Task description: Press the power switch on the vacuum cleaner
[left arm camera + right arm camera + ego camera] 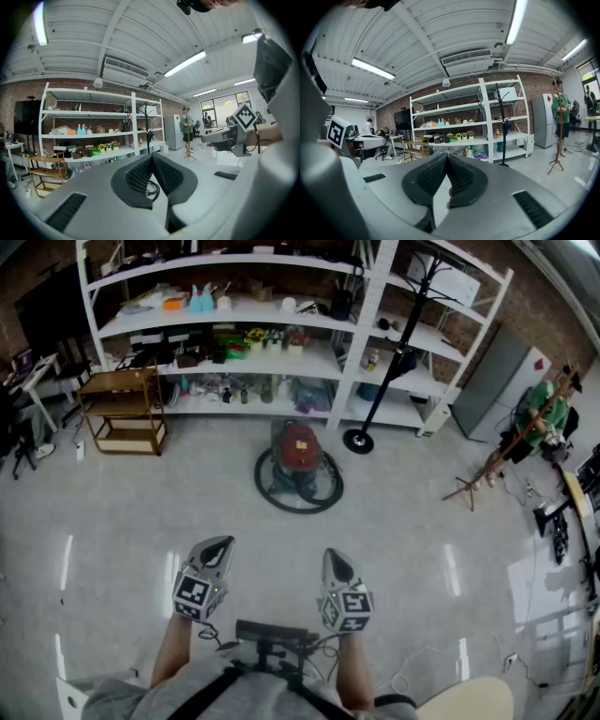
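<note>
Nearest, side by side above the near floor [122,512]: left tongs [221,544] and right tongs [334,559], each pressed together at the tips and pinching nothing. Well ahead, at the floor's far edge by the foot of the shelf [349,371]: vacuum [299,457], red-topped, with hose [272,493] coiled round its base. Switch too small to make out from here. Approach seemingly not begun. Likely slips: catching the hose coil or the coat stand [357,440] just beside it on the way in; jabbing the wrong spot; pushing off-centre and rolling the vacuum away instead of clicking.
</note>
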Tool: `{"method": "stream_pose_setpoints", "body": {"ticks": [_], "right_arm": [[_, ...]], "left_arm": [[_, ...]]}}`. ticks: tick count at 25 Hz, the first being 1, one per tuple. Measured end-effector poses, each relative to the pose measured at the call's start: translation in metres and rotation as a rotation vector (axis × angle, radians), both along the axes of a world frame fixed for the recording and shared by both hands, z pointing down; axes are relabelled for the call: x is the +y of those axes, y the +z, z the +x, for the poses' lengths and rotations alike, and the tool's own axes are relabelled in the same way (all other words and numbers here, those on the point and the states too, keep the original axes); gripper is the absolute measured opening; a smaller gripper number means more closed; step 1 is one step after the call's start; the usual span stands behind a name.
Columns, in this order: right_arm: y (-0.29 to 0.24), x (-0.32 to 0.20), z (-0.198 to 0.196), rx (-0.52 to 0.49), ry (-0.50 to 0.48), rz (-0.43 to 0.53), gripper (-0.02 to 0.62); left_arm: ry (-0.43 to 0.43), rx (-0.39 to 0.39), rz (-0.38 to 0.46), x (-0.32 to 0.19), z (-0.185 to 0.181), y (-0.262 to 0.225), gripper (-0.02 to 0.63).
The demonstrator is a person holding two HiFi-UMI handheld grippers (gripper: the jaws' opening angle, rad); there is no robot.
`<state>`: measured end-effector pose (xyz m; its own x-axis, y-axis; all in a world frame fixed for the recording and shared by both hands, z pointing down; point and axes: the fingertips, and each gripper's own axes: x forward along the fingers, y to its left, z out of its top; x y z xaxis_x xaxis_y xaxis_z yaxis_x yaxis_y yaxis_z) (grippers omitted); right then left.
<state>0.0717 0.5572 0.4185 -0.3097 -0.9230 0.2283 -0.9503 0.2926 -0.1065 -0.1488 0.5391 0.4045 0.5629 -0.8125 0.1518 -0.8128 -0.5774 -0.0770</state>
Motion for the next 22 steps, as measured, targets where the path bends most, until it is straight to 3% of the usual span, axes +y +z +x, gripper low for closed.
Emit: {"method": "stream_pose_setpoints", "body": {"ticks": [22], "right_arm": [[0.015, 0.005, 0.042, -0.062, -0.051, 0.027, 0.012]], "left_arm": [[-0.028, 0.013, -0.013, 0.001, 0.045, 0.012, 0.008]]}}
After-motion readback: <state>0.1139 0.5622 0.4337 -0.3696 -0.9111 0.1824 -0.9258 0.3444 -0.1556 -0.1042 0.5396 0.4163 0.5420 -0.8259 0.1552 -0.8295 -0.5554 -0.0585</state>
